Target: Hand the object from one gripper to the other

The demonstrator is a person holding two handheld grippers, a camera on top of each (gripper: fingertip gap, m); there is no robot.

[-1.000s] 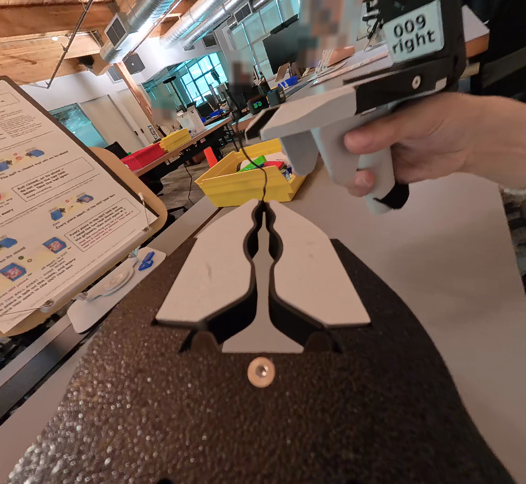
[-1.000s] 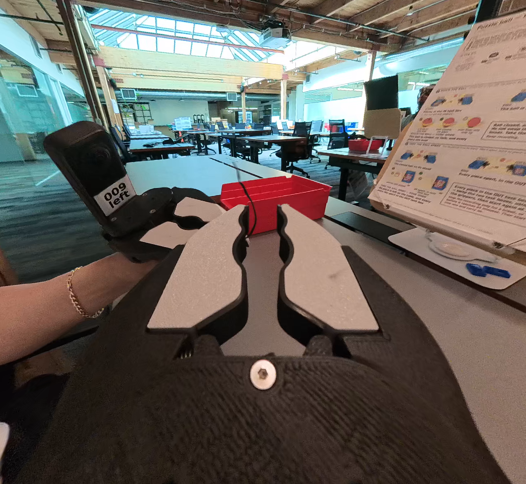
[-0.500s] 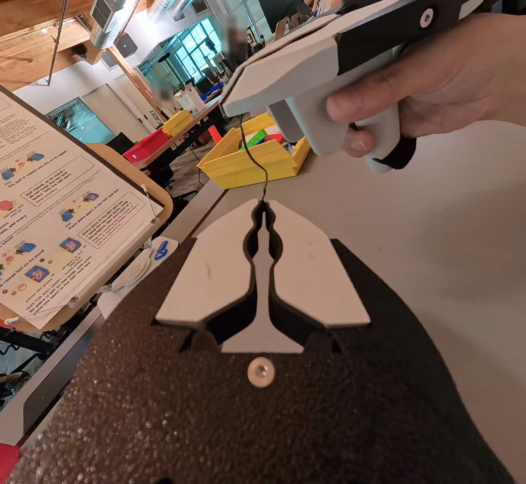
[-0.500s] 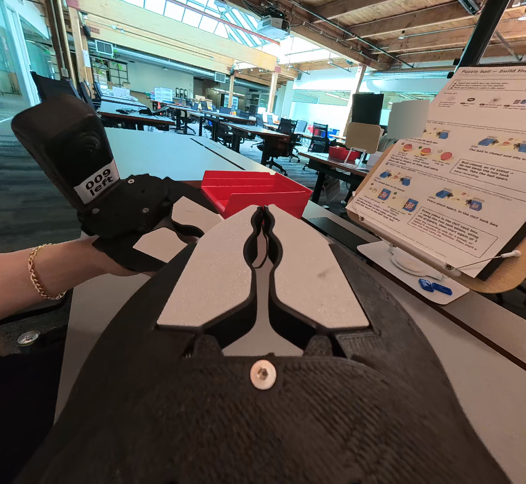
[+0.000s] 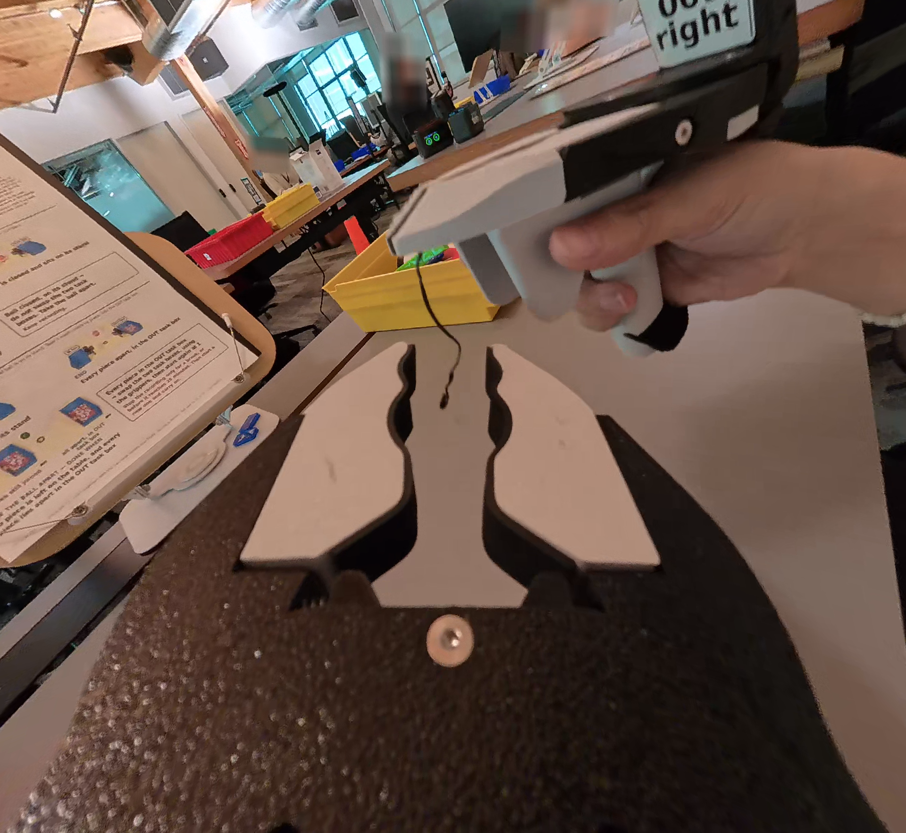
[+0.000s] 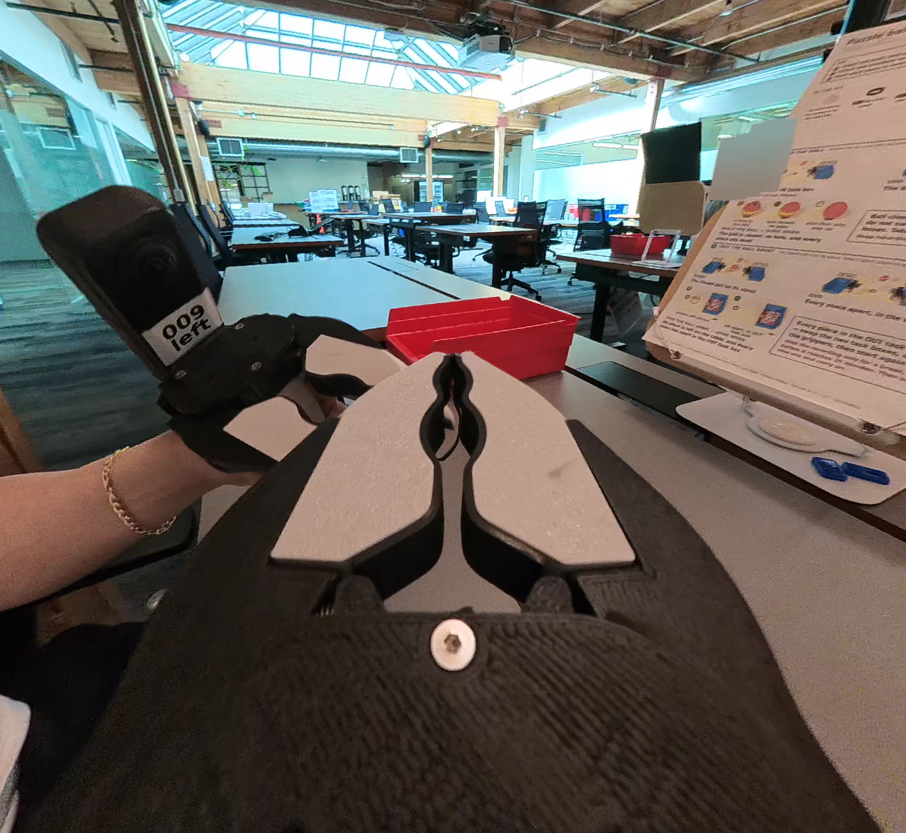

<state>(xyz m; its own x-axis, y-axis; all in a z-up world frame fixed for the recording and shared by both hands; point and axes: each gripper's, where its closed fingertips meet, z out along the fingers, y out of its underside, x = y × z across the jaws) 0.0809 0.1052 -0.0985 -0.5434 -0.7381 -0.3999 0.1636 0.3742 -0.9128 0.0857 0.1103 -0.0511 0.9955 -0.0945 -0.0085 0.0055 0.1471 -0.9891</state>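
Left gripper (image 5: 448, 358): fingers stand parted with a clear gap, nothing held between them. Right gripper (image 6: 453, 358): fingertips pressed together, pinching a thin black cord (image 5: 434, 319). In the left wrist view the cord hangs from the tip of the right gripper, curves downward and ends in a small dark tip in the open gap between the left gripper's fingers, touching neither finger as far as can be seen. In the right wrist view a short loop of the cord shows in the hollow behind the closed tips.

The right gripper is held by a hand (image 5: 725, 241) above and ahead of the left one. A wrist with a gold bracelet (image 6: 127, 500) shows behind the left gripper.

On the grey table (image 5: 735, 466): a yellow bin (image 5: 402, 300) with coloured pieces beyond the grippers, a red bin (image 6: 480, 334) in the right wrist view, and a printed instruction board (image 5: 98, 358) on a stand, with a small blue clip (image 5: 247, 437) at its base
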